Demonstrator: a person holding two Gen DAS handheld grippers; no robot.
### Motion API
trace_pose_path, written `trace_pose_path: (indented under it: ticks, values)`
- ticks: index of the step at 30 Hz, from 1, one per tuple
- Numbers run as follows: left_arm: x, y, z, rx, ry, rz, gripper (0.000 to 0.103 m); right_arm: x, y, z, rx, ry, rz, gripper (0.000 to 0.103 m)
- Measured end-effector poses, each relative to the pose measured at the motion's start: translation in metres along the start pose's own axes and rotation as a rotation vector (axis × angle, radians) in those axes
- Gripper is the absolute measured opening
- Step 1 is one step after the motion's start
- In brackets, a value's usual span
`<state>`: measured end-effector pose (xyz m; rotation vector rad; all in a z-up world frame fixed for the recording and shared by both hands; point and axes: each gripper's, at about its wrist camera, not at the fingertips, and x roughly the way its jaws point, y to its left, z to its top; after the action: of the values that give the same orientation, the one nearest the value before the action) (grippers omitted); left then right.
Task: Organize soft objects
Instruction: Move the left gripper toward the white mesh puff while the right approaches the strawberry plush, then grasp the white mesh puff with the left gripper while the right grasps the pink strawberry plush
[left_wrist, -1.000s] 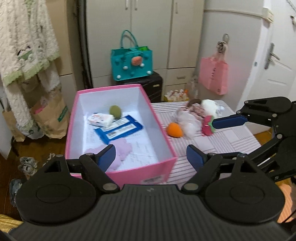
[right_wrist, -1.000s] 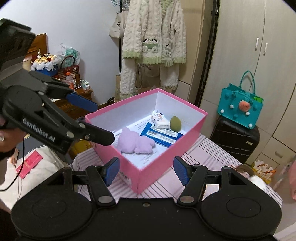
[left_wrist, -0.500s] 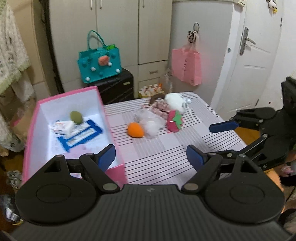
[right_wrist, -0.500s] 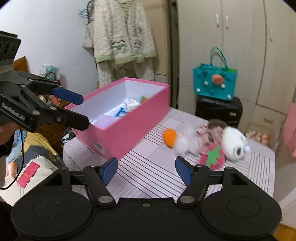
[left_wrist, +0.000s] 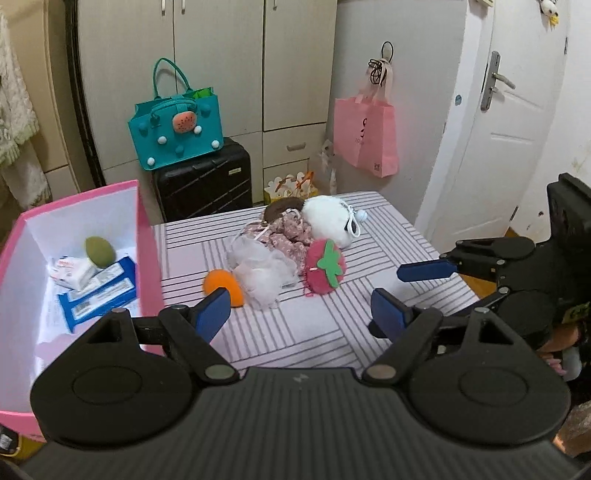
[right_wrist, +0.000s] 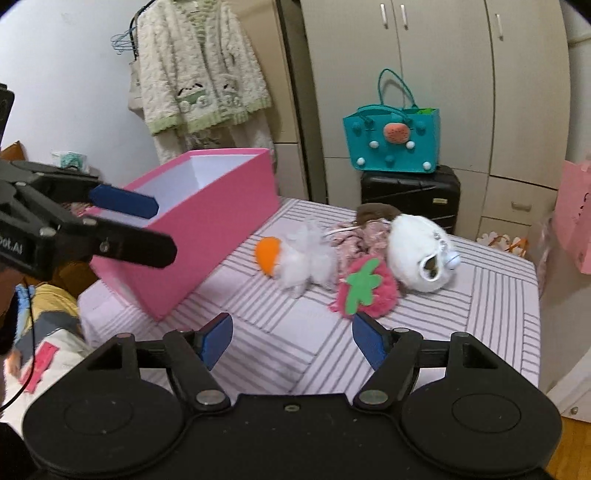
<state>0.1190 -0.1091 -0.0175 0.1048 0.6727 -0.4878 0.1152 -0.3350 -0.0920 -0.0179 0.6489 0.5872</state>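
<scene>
A pink box stands on the left of the striped table; it also shows in the right wrist view. Inside lie a green sponge, a white packet and blue wipe packs. A pile on the table holds an orange sponge, a white mesh puff, a strawberry plush, a floral cloth and a white plush. My left gripper is open and empty in front of the pile. My right gripper is open and empty, short of the strawberry plush.
A teal bag sits on a black suitcase behind the table. A pink bag hangs by the white door. A fluffy jacket hangs behind the box. The table's right edge is close.
Both grippers have swung right, away from the pink box toward the pile of soft things. Both stay open and empty.
</scene>
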Motion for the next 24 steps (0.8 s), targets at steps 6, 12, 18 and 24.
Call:
trace_pose_path:
  ticks: [6,12,18,24]
  values:
    - [0.016,-0.007,-0.004,0.015,-0.099,-0.032,0.082,0.017,-0.021,-0.007,-0.007,-0.065,-0.043,0.08]
    - [0.046,-0.008,-0.005,-0.014,-0.113,-0.007,0.081,0.041,-0.04,-0.012,-0.009,-0.104,-0.091,0.081]
    - [0.082,-0.004,-0.008,-0.011,-0.112,0.071,0.079,0.06,-0.044,-0.01,-0.051,-0.09,-0.115,0.08]
    - [0.11,0.002,-0.007,0.014,-0.094,0.14,0.075,0.079,-0.052,-0.006,-0.06,-0.054,-0.111,0.08]
